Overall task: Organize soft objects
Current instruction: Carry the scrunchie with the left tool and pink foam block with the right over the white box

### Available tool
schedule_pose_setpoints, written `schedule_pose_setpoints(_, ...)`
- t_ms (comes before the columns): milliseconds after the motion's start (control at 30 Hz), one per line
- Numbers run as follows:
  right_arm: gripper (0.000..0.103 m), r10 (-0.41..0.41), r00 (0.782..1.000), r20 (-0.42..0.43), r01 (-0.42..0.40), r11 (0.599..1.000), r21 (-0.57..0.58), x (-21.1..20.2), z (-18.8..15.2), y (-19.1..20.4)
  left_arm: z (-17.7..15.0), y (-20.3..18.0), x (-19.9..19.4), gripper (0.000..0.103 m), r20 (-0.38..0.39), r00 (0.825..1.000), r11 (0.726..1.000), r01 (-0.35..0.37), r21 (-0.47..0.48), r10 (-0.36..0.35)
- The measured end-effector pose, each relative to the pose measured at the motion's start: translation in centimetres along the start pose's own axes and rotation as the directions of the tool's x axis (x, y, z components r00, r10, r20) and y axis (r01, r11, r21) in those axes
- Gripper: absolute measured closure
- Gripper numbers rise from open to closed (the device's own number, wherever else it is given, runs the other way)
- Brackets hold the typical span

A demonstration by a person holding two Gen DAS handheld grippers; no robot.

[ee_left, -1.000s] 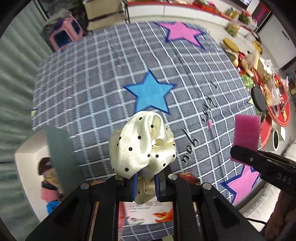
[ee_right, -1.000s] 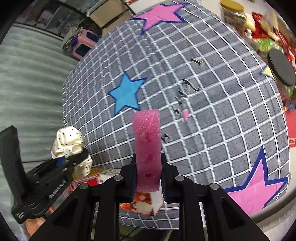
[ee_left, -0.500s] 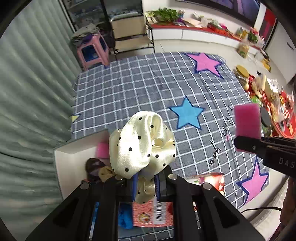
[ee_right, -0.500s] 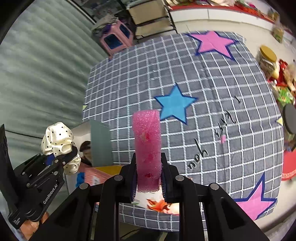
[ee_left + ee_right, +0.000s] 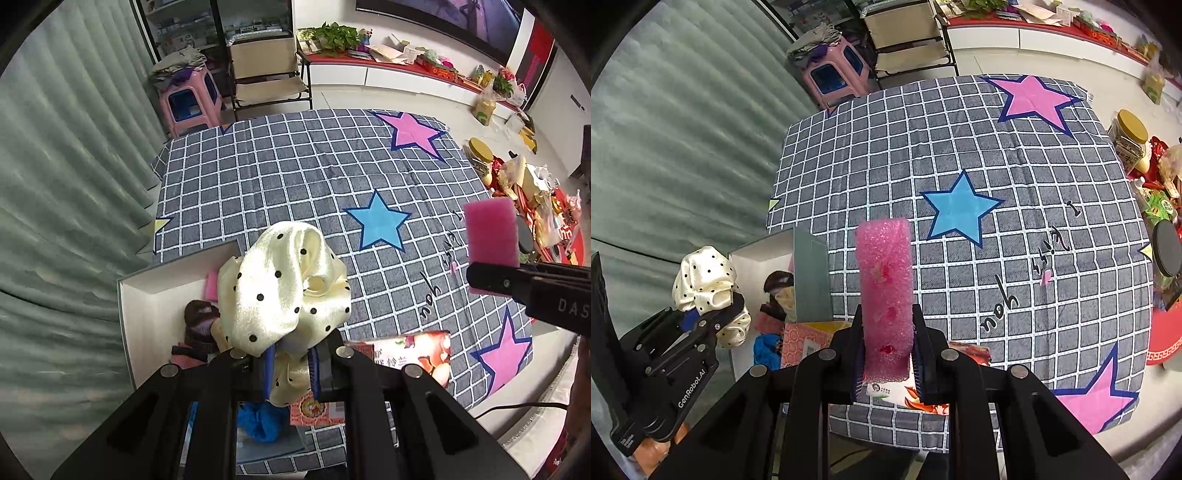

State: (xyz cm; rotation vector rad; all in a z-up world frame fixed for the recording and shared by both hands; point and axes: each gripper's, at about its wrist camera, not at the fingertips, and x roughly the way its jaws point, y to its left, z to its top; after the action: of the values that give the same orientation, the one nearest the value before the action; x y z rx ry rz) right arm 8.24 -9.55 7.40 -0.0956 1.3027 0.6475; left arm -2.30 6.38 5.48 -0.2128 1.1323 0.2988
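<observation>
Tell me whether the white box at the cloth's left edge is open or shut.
Open. The white box has no lid over it, and soft items lie visible inside, below the scrunchie held in the left gripper.

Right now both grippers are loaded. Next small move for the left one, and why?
Probably lower the left gripper a little toward the white box and only then open. Its fingers are shut on the polka-dot scrunchie, which hangs above the box's open top, where other soft items already lie. The right gripper is shut on the pink sponge, held off to the side.
</observation>
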Motion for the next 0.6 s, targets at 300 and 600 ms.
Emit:
schedule_pose_setpoints(300, 0.080, -0.014, 1.000, -0.011, 0.014, 1.000, 0.001, -0.2, -1.5, 0.8, -1.9, 0.1, -0.5, 0.087, -0.005, 1.000, 1.000, 0.016, 0.008, -0.016)
schedule_pose_setpoints(600, 0.080, -0.016, 1.000, -0.005, 0.017, 1.000, 0.017, -0.8, -3.1, 1.2, -3.6, 0.0, -1.4, 0.087, 0.001, 1.000, 0.999, 0.029, 0.027, -0.029)
